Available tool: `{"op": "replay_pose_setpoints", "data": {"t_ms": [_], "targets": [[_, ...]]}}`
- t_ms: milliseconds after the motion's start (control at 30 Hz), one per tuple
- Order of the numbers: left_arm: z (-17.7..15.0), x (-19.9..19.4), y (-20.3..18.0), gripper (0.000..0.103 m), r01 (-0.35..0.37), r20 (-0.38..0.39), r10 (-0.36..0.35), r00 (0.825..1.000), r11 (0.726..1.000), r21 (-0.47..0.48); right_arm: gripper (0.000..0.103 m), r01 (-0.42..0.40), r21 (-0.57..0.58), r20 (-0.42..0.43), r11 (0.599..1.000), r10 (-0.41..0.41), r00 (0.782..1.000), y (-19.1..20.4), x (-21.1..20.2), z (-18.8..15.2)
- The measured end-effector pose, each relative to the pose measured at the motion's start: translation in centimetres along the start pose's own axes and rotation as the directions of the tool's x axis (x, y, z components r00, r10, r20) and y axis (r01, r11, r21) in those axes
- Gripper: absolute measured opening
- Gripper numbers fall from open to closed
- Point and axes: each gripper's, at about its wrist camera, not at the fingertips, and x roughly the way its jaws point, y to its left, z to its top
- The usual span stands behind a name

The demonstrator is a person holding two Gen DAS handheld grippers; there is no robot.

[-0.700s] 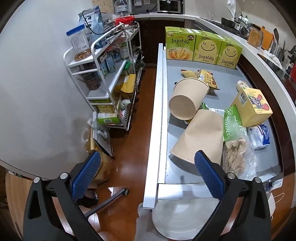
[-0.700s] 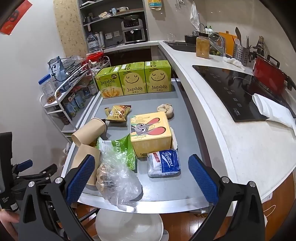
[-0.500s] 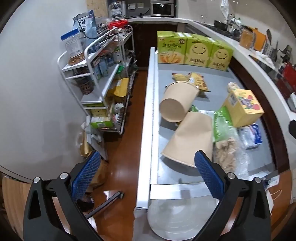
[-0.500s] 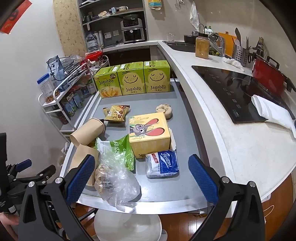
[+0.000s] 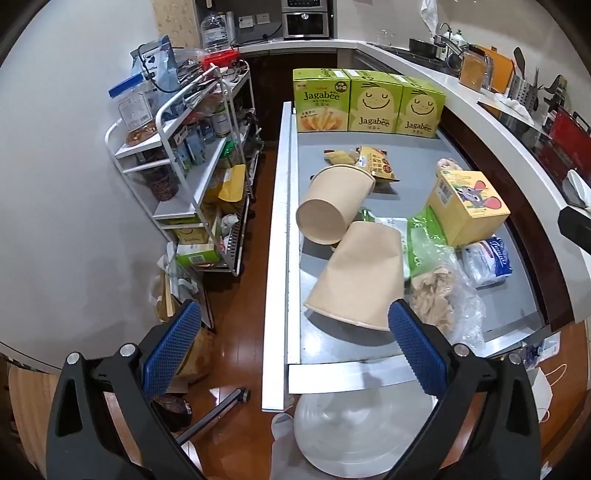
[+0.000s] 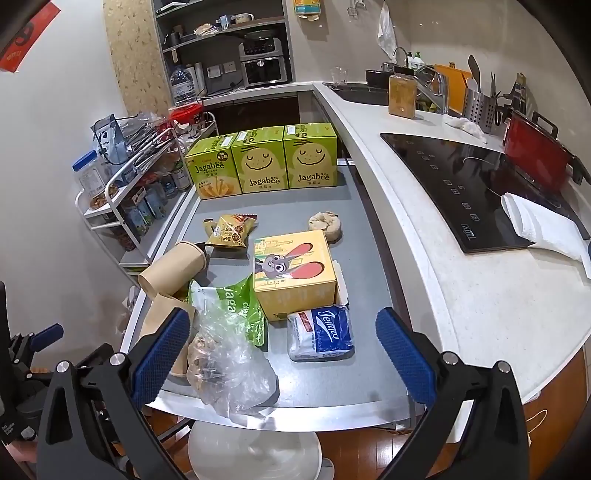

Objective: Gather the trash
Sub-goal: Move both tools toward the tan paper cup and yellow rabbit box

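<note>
Left tongs (image 5: 291, 345): hanging spread, empty, near tipped paper cup (image 5: 360, 280) | Right tongs (image 6: 282, 358): hanging spread, empty, above clear plastic bag (image 6: 231, 365) and Tempo tissue pack (image 6: 320, 332) | Grey tabletop (image 6: 332, 384): bearing both

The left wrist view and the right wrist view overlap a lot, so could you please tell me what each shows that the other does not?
Only the left wrist view shows the wooden floor beside the grey table and the lower tiers of the white shelf cart. Only the right wrist view shows the black cooktop in full, the folded white towel and the wall shelves. Both show the grey table, three Jagabee boxes, two tipped paper cups, the yellow rabbit box, the tissue pack and the clear plastic bag, each seen past open, empty jaws.
</note>
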Motion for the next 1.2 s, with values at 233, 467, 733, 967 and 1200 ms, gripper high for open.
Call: {"op": "replay_pose_setpoints", "data": {"t_ms": [233, 467, 733, 967, 1200], "targets": [[0.1, 0.1, -0.1, 0.102, 0.006, -0.004, -0.006, 1.0, 1.0, -0.003, 0.099, -0.006, 0.0, -0.004, 1.0, 0.006, 1.0, -0.1, 0.2, 0.1], [0.3, 0.3, 0.1, 0.102, 0.005, -0.003, -0.005, 1.0, 1.0, -0.006, 0.099, -0.007, -0.004, -0.022, 1.0, 0.007, 1.0, 0.1, 0.8, 0.1], [0.5, 1.0, 0.8, 0.102, 0.026, -0.013, -0.026, 1.0, 0.999, -0.026, 0.099, -0.025, 0.019, -0.095, 0.999, 0.027, 0.995, -0.1, 3.0, -1.5], [-0.3, 2.6, 1.7, 0.102, 0.041, -0.063, -0.045, 0.997, 0.997, -0.069, 0.099, -0.019, 0.018, -0.141, 1.0, 0.022, 0.99, -0.3, 4.4, -3.2], [-1.6, 3.7, 2.3, 0.102, 0.012, -0.1, -0.02, 0.995, 0.997, -0.077, 0.099, 0.002, 0.029, -0.178, 1.0, 0.003, 0.984, -0.7, 5.4, -5.4]]}}
